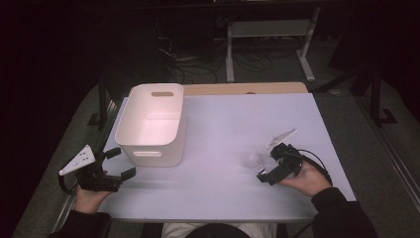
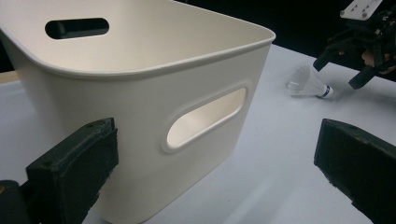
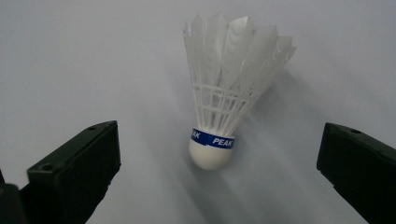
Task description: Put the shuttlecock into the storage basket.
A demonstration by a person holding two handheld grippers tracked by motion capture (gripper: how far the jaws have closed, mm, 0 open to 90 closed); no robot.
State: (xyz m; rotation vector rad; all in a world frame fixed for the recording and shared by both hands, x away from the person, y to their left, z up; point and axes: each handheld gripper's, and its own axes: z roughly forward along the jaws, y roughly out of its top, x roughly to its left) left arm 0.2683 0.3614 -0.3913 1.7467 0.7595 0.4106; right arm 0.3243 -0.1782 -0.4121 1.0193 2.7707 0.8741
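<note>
— High view count? One white feathered shuttlecock (image 1: 254,161), one white plastic bin (image 1: 151,124)?
— Yes. Shuttlecock near table's (image 1: 223,124) right edge, between spread-apart right gripper (image 1: 271,166) jaws; left gripper (image 1: 120,162) apart too.

Lab; floor cables (image 1: 198,64), desk frame (image 1: 270,42)

A pale bench (image 1: 218,129) carries a white bin (image 1: 151,124) at its far left and a shuttlecock (image 1: 254,160), lying on its side, near right.
</note>
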